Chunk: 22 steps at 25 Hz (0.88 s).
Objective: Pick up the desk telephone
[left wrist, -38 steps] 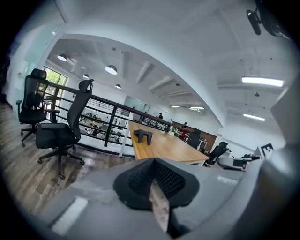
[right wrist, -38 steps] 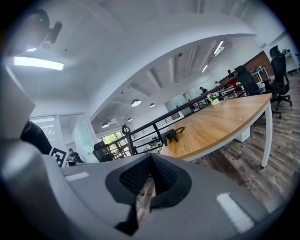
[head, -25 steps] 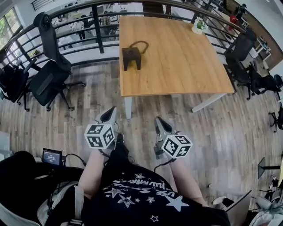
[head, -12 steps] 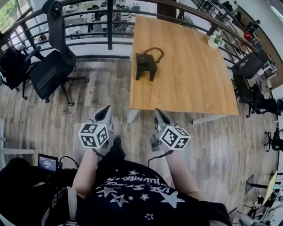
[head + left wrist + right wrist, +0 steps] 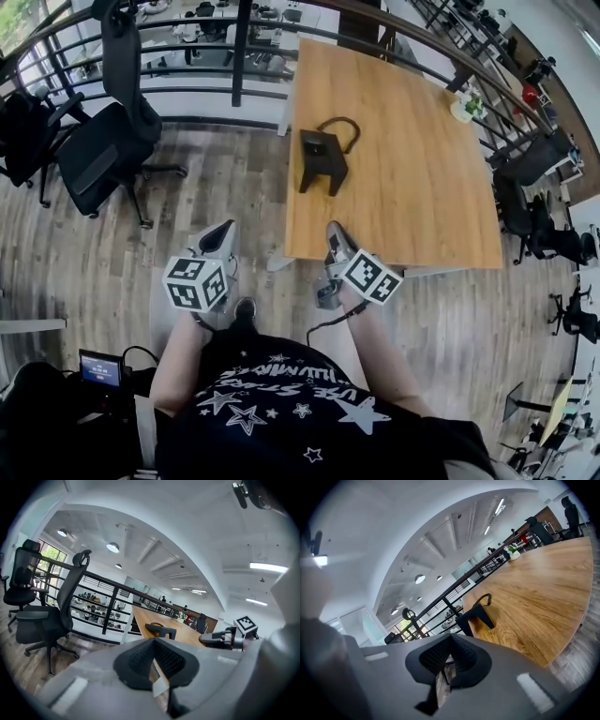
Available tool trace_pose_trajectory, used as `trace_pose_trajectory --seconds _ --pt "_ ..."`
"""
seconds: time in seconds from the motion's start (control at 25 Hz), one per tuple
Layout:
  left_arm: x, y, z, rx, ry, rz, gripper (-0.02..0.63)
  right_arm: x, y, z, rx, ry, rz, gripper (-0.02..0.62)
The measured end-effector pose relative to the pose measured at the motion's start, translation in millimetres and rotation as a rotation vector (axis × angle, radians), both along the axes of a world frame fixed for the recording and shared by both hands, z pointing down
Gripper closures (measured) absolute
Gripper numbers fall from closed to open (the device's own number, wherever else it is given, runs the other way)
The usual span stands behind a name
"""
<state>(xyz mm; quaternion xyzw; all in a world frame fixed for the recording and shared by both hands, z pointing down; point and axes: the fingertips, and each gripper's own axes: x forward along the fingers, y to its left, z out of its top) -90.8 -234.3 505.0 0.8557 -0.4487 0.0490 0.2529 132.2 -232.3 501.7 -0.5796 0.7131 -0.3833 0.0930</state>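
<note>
One desk telephone (image 5: 322, 157) on one table (image 5: 422, 178); left gripper (image 5: 223, 231), right gripper (image 5: 334, 231) both clenched empty.

A broad wooden desk (image 5: 422, 187) stands on a grey-brown plank floor (image 5: 216, 197), its far end up against a dark metal railing (image 5: 187, 26) that runs along the edge of an open upper level. A small potted plant (image 5: 466, 105) sits at the desk's far right corner. Left of the desk, well apart from it, a black office chair (image 5: 98, 155) faces the railing, with a second one (image 5: 23, 141) just beyond. More dark chairs (image 5: 530, 159) crowd the right side. A small lit screen (image 5: 99, 368) glows low on the left. Round ceiling lamps (image 5: 112, 547) shine overhead.
</note>
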Motion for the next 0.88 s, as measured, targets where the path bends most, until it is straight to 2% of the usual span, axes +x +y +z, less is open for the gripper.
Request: trace_pose_trajectory --seconds 0.28,0.32,0.36,0.44,0.64,0.88 --pt "-1.3 -34.6 10.0 -0.002 -0.011 0.056 0.604 -10.1 -45.5 19.1 -0.058 -0.067 0.049 0.594" --pt "-2.6 -38.3 12.3 -0.006 -0.013 0.062 0.604 -11.6 -52.7 21.8 -0.063 -0.081 0.058 0.578" --pt "-3.8 -40.7 14.9 -0.011 -0.015 0.067 0.604 -12.7 -58.9 24.3 -0.066 -0.099 0.066 0.532" --pt "-5.7 -43.1 19.1 -0.021 -0.017 0.074 0.604 -11.8 -68.3 27.2 -0.068 -0.141 0.087 0.517" --pt "-16.1 -54.8 22.6 -0.035 -0.025 0.07 0.604 -5.6 -83.3 28.7 -0.058 -0.205 0.143 0.426" --pt "-14.2 -60.4 25.6 -0.05 -0.047 0.074 0.604 8.5 -99.9 36.4 -0.074 -0.296 0.19 0.364"
